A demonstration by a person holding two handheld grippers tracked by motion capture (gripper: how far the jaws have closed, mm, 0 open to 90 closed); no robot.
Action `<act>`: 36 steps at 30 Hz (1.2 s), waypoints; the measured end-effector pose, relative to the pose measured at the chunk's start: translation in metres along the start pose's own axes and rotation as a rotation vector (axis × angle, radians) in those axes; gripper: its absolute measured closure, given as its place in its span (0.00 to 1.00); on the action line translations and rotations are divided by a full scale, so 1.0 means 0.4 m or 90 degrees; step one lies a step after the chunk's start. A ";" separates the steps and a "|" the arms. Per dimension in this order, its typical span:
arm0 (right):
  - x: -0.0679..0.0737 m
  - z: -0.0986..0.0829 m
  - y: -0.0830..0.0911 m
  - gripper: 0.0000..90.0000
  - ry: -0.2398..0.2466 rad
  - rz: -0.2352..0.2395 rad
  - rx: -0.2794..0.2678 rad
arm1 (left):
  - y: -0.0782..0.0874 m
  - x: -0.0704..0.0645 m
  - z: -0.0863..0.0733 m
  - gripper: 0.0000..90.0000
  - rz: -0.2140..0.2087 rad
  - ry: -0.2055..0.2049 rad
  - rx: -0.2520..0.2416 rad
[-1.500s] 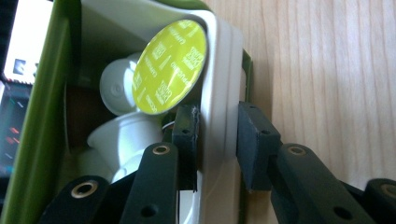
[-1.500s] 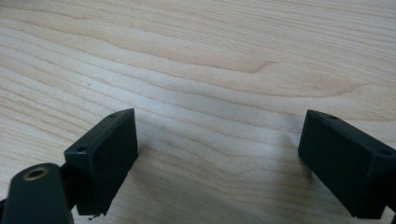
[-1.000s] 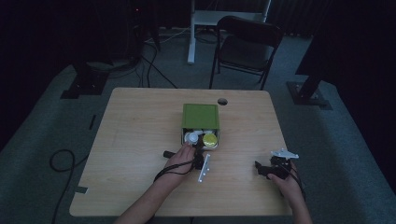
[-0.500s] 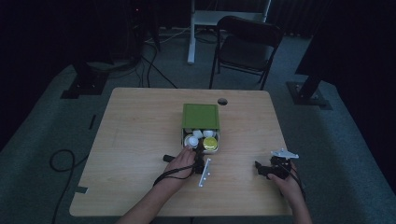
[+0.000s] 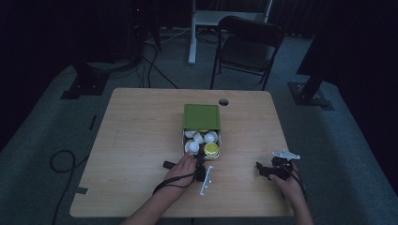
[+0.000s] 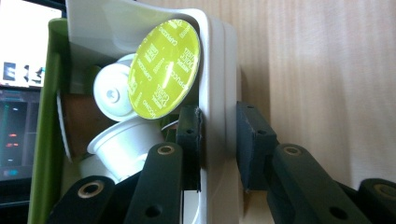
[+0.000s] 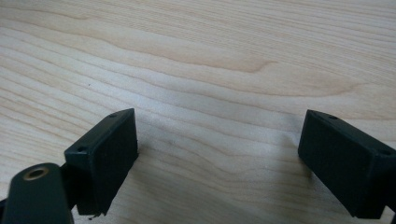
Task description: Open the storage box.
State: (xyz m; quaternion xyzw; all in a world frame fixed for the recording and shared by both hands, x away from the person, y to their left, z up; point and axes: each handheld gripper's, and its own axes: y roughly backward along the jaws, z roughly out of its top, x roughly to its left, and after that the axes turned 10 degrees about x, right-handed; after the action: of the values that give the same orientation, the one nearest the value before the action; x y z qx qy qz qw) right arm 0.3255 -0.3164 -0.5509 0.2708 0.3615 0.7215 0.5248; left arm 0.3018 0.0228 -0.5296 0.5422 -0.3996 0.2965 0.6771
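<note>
**While You Grip the Drawer Wall, Watch the Loose Capsules**

While your left gripper (image 6: pixel 218 144) straddles the front wall of the white drawer (image 6: pixel 215 84), one jaw sits inside among the capsules and one outside, closed onto that thin wall. The drawer stands partly pulled out from the green box (image 5: pixel 201 116), on its near side. A lime-lidded capsule (image 6: pixel 164 69) leans tilted against the same wall, just above your inner jaw, with white capsules (image 6: pixel 122 144) heaped beside it. Pull sharply or twist and the wall may slip free, or the heap may tumble over the rim. Your right gripper (image 7: pixel 217 158) rests wide open on the table (image 7: pixel 196 56), well away from the box, so nothing braces the box; it may slide along with the drawer.
</note>
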 end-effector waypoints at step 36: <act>0.001 -0.001 0.001 0.13 -0.002 -0.002 0.000 | 0.089 -0.065 0.028 0.82 -0.016 -0.018 0.004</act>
State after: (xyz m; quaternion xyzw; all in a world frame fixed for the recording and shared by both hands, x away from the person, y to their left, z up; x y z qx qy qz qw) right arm 0.3251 -0.3161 -0.5508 0.2716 0.3613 0.7203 0.5262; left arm 0.2565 0.0212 -0.5333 0.5533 -0.4015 0.2811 0.6735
